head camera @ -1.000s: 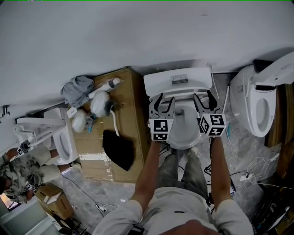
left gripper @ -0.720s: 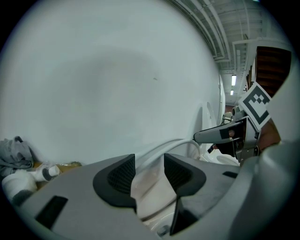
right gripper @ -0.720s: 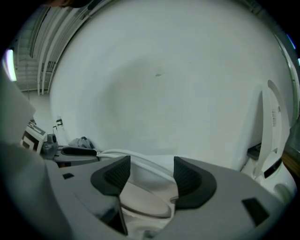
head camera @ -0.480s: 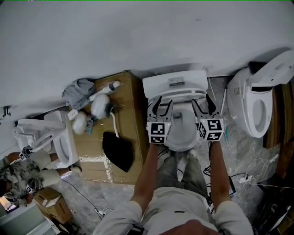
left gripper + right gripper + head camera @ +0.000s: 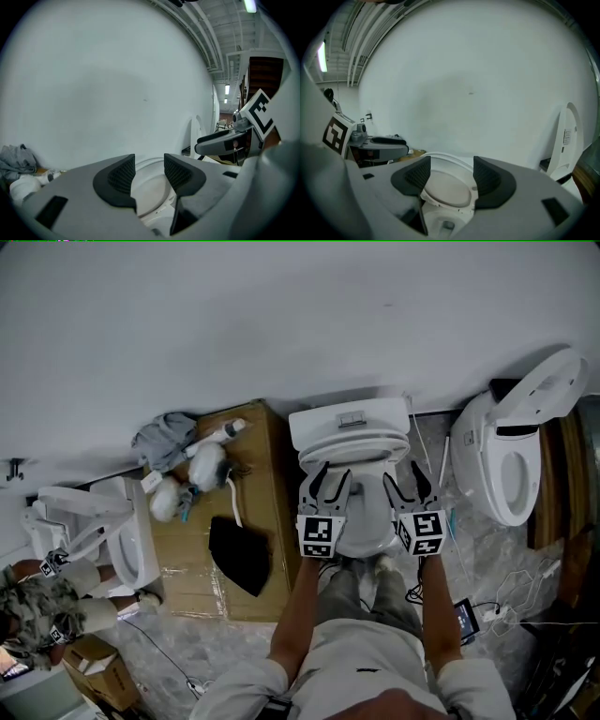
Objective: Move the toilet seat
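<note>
A white toilet (image 5: 364,512) stands against the wall with its tank (image 5: 349,420) behind it. Its seat and lid (image 5: 445,187) stand raised, leaning back toward the tank, and the bowl (image 5: 443,225) below is uncovered. My left gripper (image 5: 328,479) hovers over the bowl's left side, open, with nothing between its pads (image 5: 123,174). My right gripper (image 5: 405,482) hovers over the right side, jaws wider apart and likewise holding nothing. In the right gripper view the raised lid shows between the pads (image 5: 485,177) but farther off. Each gripper view shows the other gripper at its side.
A second toilet (image 5: 506,460) with a raised lid stands at the right. A cardboard box (image 5: 267,456) left of the toilet carries rags, a bottle and a black cloth (image 5: 239,554). A third toilet (image 5: 117,531) and a person (image 5: 37,601) are at far left. Cables (image 5: 511,601) lie on the floor.
Both grippers have drawn back a little from the tank toward the person, and the head view has shifted. The jaws look the same.
</note>
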`<state>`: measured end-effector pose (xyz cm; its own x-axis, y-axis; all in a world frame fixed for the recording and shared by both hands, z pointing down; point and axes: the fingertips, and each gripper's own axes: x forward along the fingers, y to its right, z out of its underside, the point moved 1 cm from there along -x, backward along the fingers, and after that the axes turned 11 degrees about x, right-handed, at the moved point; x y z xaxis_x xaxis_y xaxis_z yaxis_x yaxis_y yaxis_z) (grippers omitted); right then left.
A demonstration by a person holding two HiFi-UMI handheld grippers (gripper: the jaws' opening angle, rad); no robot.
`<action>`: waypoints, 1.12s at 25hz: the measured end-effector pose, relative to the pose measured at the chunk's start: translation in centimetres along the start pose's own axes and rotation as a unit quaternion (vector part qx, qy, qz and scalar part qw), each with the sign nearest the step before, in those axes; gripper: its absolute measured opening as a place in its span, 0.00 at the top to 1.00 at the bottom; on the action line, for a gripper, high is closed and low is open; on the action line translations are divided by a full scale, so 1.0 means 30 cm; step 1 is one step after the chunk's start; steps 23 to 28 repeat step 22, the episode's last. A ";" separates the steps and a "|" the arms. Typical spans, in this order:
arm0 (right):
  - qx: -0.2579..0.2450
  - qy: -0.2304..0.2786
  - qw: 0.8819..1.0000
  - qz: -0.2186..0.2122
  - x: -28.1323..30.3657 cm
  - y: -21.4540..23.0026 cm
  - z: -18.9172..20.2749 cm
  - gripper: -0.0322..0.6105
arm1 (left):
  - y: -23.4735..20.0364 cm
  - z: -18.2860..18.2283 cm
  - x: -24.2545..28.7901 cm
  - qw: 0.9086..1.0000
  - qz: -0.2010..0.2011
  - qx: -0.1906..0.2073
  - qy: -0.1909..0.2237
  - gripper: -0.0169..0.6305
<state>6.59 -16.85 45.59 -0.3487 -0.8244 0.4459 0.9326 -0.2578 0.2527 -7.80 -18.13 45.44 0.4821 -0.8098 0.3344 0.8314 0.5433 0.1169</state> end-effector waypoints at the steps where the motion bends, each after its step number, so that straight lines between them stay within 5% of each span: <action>1: 0.001 0.000 1.000 0.001 -0.027 -0.012 -0.003 0.48 | 0.010 -0.009 -0.025 1.000 0.002 -0.001 0.001 0.64; 16: -0.002 0.011 1.000 0.007 -0.296 -0.173 -0.074 0.49 | 0.079 -0.159 -0.307 0.999 0.032 0.008 0.032 0.64; 28: -0.013 0.020 1.000 -0.001 -0.330 -0.218 -0.106 0.49 | 0.070 -0.183 -0.351 0.999 0.026 0.011 0.043 0.64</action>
